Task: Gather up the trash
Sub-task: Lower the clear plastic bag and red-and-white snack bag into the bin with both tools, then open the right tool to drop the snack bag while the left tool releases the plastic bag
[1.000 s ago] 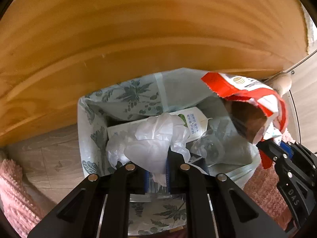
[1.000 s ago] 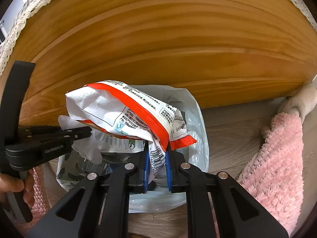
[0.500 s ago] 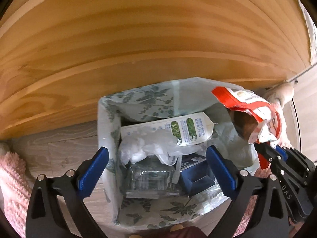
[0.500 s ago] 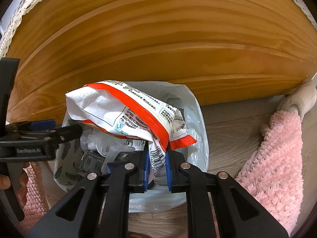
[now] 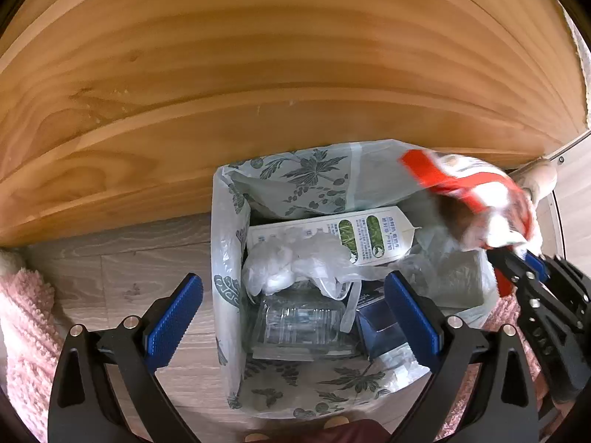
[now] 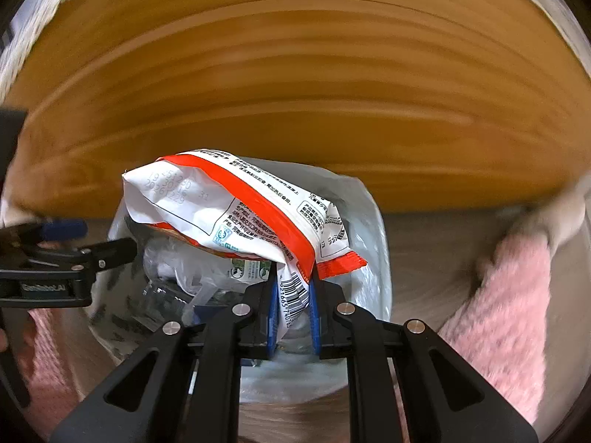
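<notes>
A leaf-printed trash bag (image 5: 295, 181) stands open on the floor against a wooden panel. Inside lie a crumpled clear plastic wrap (image 5: 295, 262), a white carton (image 5: 354, 232), a clear plastic container (image 5: 295, 325) and a dark blue box (image 5: 376, 325). My left gripper (image 5: 293, 317) hangs wide open over the bag with nothing between its pads. My right gripper (image 6: 291, 313) is shut on a red and white snack bag (image 6: 236, 206), which hangs over the trash bag (image 6: 369, 229). That snack bag (image 5: 476, 192) shows blurred at the right of the left wrist view.
A wooden panel (image 5: 258, 74) rises right behind the bag. Grey wood-look floor (image 5: 122, 265) lies to the left. Pink fluffy rug (image 6: 509, 295) borders the bag on the right, more pink rug (image 5: 22, 317) on the left. A pale rounded furniture leg (image 5: 543, 181) stands far right.
My left gripper opened wide and let go of the crumpled plastic wrap, which now lies in the bag. The right gripper kept its hold on the snack bag and rolled slightly.
</notes>
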The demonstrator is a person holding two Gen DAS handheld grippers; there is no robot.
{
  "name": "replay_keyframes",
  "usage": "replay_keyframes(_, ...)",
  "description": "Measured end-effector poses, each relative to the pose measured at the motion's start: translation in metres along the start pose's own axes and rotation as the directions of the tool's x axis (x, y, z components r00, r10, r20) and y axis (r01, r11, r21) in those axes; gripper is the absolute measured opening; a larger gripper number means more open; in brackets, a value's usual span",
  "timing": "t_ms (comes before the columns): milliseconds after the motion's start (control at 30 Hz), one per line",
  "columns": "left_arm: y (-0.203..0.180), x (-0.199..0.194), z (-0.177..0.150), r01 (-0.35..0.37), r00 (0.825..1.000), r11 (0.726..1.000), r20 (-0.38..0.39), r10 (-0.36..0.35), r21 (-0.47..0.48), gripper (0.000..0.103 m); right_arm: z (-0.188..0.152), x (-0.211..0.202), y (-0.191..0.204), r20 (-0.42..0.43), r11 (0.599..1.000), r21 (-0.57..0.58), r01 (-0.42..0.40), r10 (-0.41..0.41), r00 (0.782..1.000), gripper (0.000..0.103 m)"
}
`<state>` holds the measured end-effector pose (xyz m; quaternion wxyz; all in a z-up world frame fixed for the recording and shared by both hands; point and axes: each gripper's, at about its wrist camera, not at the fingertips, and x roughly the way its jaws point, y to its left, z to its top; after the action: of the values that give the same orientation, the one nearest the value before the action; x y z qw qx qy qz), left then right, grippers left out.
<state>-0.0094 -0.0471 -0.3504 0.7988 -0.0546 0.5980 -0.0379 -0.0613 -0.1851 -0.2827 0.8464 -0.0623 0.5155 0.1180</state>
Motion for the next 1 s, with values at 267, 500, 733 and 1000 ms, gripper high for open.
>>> replay_keyframes(267,0.014,-0.022,-0.006,-0.053,0.997,0.998,0.064,0.051,0.025,0.095,0.011,0.023,0.012,-0.02,0.993,-0.101,0.064,-0.066,0.998,0.014)
replay_keyframes(500,0.026,-0.028,-0.009,-0.051,0.996,0.999,0.072,0.051,-0.006,0.095,0.018,0.041,0.012,-0.078,0.987,-0.14,0.078,-0.09,0.993,0.015)
replay_keyframes(733,0.034,-0.037,-0.009,-0.046,0.996,0.999,0.082,0.046,0.002,0.095,0.023,0.045,0.008,-0.109,0.993,-0.105,0.051,-0.062,0.992,0.02)
replay_keyframes(1000,0.035,-0.044,-0.008,-0.03,0.995,1.0,0.1,0.03,-0.002,0.095,0.02,0.036,0.006,-0.102,0.995,-0.098,0.031,-0.041,0.994,0.07)
